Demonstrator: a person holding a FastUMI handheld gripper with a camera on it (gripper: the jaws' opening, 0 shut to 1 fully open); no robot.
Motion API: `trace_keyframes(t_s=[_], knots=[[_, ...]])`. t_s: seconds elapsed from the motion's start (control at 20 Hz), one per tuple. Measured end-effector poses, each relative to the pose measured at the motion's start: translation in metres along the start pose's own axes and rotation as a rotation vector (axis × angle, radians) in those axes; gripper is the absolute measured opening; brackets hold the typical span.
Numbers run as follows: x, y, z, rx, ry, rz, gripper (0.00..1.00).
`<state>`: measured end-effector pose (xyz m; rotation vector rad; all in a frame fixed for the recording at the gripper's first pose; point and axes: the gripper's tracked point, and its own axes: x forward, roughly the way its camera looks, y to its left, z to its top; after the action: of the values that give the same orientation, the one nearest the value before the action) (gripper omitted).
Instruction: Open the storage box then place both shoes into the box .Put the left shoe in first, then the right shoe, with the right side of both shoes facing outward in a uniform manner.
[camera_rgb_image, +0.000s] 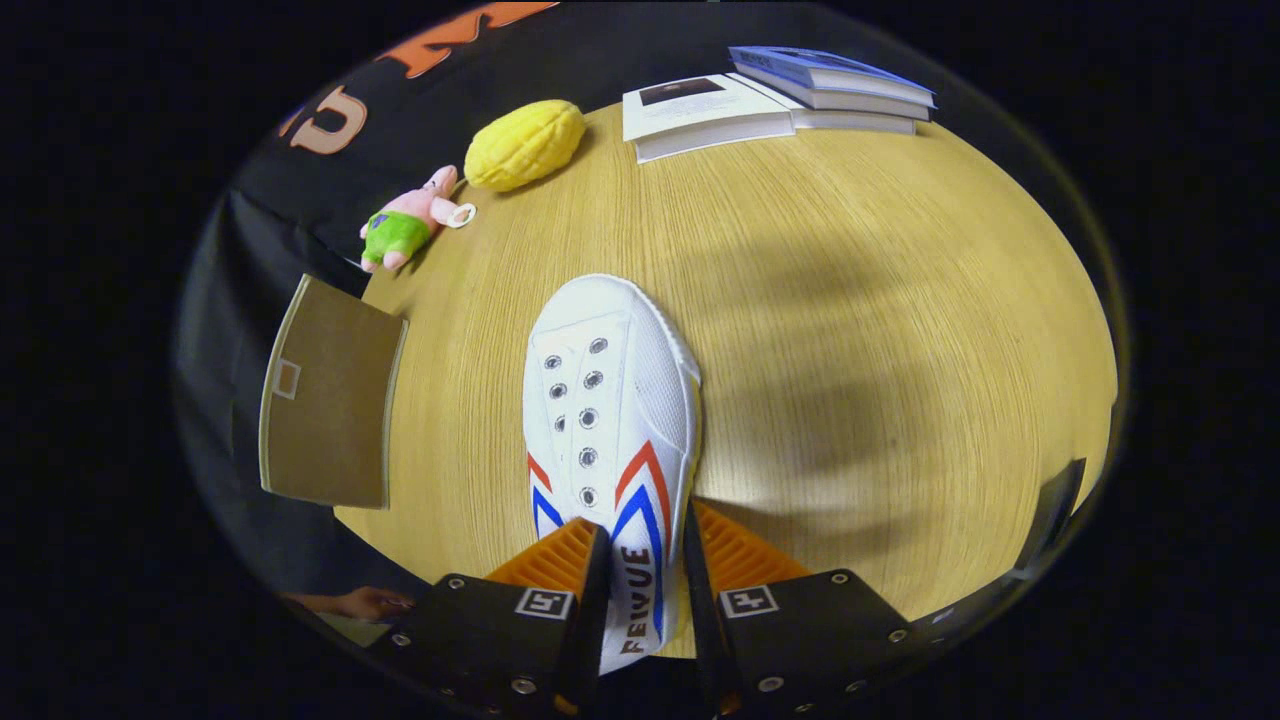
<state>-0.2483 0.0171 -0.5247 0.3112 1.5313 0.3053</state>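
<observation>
Gripping the white shoe (608, 400), tool (645, 590) fingers hiding its heel

Round pale wooden table (850, 300). Far edge: yellow knobbly plush fruit (525, 145); just beside it, pink plush toy in green shorts (408, 222); well apart, white open booklet (700, 115) touching two stacked blue-covered books (835, 85).

A staged recording booth rather than a lived-in room: black cloth wall (300, 200) close behind a round wooden table (850, 300), set with unrelated props, namely stacked books (780, 100), a yellow plush (525, 145), a pink plush toy (410, 220).
</observation>
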Motion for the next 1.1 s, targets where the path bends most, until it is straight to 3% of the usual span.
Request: trace_keyframes(t_s=[0.1, 0.3, 0.4, 0.75, 1.1], knots=[[0.000, 0.000, 0.001, 0.006, -0.009, -0.005, 0.35], [-0.005, -0.003, 0.004, 0.077, -0.052, -0.016, 0.11], [-0.007, -0.001, 0.004, 0.083, -0.072, -0.021, 0.07], [-0.058, 0.016, 0.025, 0.099, -0.154, 0.083, 0.07], [-0.092, 0.100, 0.073, 0.028, -0.193, 0.133, 0.07]])
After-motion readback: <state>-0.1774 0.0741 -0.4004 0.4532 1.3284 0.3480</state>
